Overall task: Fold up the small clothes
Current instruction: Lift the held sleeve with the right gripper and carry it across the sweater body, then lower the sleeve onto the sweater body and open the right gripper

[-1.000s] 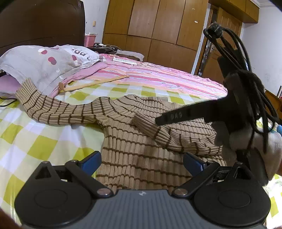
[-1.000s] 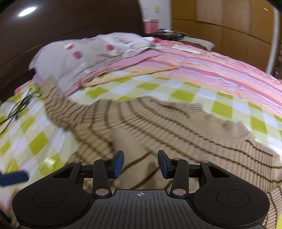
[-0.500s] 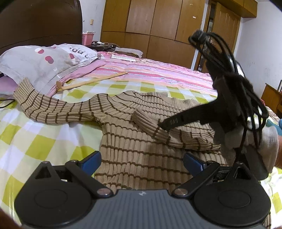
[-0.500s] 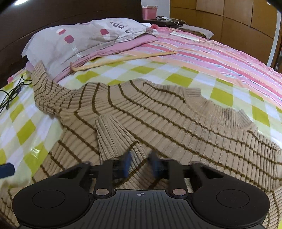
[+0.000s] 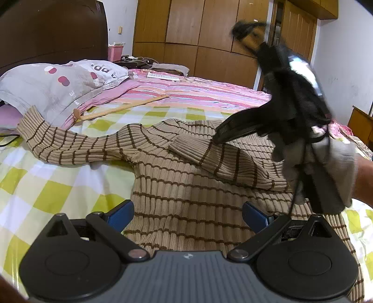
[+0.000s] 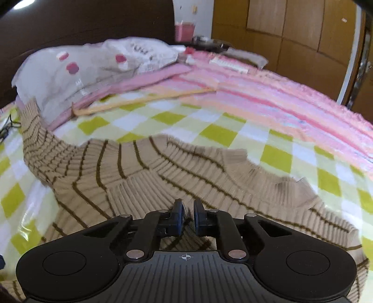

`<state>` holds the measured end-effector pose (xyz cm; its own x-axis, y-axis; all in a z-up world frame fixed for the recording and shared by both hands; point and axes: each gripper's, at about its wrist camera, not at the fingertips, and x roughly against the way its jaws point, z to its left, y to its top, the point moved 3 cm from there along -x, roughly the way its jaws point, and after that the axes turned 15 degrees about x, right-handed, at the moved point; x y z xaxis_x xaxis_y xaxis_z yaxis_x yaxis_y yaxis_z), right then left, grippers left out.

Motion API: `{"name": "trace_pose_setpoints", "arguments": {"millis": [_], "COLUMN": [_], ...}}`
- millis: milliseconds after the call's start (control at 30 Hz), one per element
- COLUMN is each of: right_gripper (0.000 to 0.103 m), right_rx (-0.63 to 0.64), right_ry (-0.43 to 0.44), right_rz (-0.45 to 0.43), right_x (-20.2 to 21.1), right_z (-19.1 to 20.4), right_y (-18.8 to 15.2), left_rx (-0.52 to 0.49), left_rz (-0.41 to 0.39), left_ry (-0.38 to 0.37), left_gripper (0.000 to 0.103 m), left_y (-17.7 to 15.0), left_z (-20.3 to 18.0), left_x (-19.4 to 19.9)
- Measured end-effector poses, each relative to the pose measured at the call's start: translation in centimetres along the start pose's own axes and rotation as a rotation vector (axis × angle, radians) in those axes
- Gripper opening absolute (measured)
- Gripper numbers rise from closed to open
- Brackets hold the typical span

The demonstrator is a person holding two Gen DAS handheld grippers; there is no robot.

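sweater [image 5: 186,186]: spread flat on bed [image 5: 58,186]
right tool [image 6: 185,218]: narrow, easing apart, knit of folded sleeve [image 5: 221,160] between pads
left tool [image 5: 187,213]: wide, empty, over sweater hem

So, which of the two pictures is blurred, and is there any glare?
Right wrist view: motion blur smears the beige striped ribbed sweater and the grey dotted pillow; a bright lamp reflection sits top left on the dark headboard. Left wrist view: mostly sharp, only the right gripper and its dangling black cable blur.
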<state>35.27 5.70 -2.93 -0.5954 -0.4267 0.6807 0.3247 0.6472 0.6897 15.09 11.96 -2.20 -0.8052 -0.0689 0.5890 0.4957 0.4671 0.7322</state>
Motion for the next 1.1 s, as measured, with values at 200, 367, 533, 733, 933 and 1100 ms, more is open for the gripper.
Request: {"name": "trace_pose_setpoints", "arguments": {"millis": [200,367,533,733,933,1100], "right_gripper": [0.015,0.028,0.039,0.011,0.0,0.001], "right_rx": [0.042,0.085,0.096,0.087,0.131,0.124], "right_ry": [0.092,0.118,0.105,0.099,0.166,0.128], "right_rz": [-0.066,-0.013,-0.024,-0.013,-0.082,-0.055], "right_x": [2.8,0.6,0.1,-0.2,1.5,0.5], "right_z": [1.9,4.5,5.3,5.3,7.2,7.2], "right_y": [-0.3,-0.9,-0.7,-0.1,1.3,1.2], "left_rx": [0.015,0.021,0.029,0.05,0.048,0.043], "left_rz": [-0.017,-0.02,-0.018,-0.026,-0.027,-0.025], "left_ry": [-0.001,-0.001,0.003,0.005,0.006,0.012], "left_gripper": [0.103,0.103,0.103,0.103,0.103,0.103], "left_y": [0.2,0.3,0.5,0.7,0.7,0.6], "left_z": [0.1,0.4,0.6,1.1,1.1,1.1], "left_x": [0.2,0.3,0.2,0.4,0.4,0.3]}}
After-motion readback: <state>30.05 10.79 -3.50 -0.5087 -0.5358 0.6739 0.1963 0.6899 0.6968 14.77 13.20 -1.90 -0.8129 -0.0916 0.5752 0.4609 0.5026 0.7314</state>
